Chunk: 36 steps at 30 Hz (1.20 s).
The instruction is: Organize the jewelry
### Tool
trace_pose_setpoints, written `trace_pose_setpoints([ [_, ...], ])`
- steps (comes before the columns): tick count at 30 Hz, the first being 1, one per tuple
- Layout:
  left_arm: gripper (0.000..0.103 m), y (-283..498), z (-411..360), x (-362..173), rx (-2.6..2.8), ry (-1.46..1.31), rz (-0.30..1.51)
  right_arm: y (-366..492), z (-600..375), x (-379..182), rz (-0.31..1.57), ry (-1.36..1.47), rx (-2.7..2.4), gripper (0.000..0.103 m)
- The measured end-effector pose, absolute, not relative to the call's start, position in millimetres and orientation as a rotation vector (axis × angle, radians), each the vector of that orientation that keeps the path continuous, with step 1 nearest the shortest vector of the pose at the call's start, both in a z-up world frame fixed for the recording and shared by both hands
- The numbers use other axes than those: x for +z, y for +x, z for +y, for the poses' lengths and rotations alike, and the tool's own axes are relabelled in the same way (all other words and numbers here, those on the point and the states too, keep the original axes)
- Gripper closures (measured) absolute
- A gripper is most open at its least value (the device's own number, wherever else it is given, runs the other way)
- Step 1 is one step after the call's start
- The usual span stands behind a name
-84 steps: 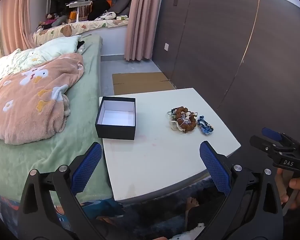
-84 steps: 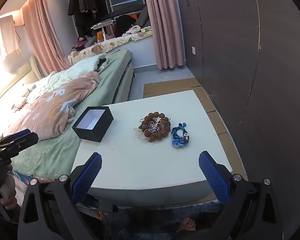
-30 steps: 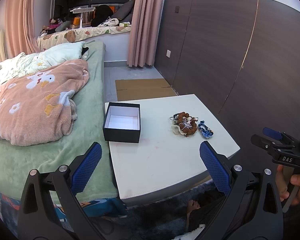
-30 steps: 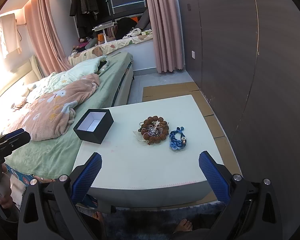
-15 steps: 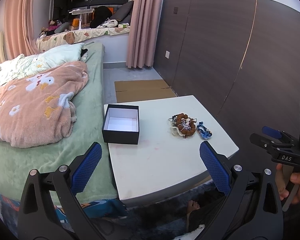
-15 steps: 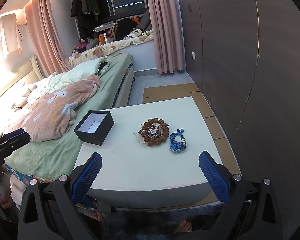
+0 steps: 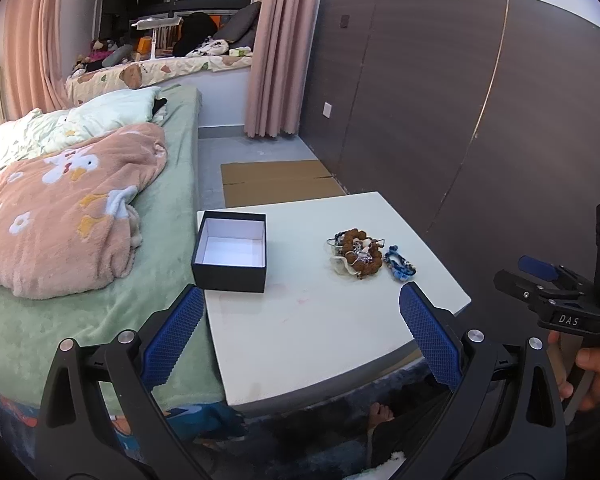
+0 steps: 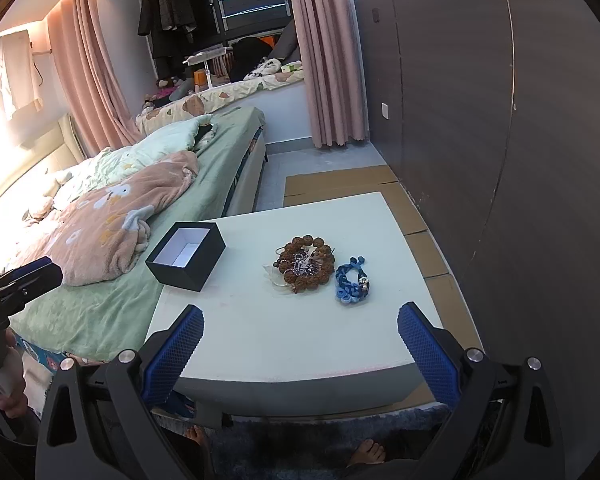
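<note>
A pile of jewelry lies on a white table: a brown bead bracelet tangled with silver pieces, and a blue braided bracelet beside it to the right. An open black box with a white inside stands empty at the table's left side. My left gripper is open and empty, held before the table's near edge. My right gripper is open and empty too, and it also shows at the right of the left wrist view.
A bed with a green sheet and a pink blanket touches the table's left side. A dark wall panel runs along the right. Flat cardboard lies on the floor beyond the table. Bare feet show below.
Both grippers have shifted only slightly; the table sits a little nearer in view than a second ago. Both stay open and empty.
</note>
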State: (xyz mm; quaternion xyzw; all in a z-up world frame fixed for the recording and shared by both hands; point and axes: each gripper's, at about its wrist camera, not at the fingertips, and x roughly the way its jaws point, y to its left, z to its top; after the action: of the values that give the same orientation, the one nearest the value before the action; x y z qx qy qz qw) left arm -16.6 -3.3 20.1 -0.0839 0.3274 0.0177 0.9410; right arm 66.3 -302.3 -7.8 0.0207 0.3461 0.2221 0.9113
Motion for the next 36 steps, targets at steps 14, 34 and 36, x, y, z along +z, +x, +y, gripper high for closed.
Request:
trace_pose_setpoints([
  [14,0.02,42,-15,4,-0.057,-0.207,0.699,107,-319,-31,0.784,0.108,0.417,0.011],
  [34,0.043,152,-26,-49,-0.159,-0.241,0.852,198,-316,-107,0.987,0.237,0.38,0.048],
  [36,0.043,162,-28,-54,-0.168,-0.242,0.865,207,-315,-113,1.003,0.249,0.379,0.049],
])
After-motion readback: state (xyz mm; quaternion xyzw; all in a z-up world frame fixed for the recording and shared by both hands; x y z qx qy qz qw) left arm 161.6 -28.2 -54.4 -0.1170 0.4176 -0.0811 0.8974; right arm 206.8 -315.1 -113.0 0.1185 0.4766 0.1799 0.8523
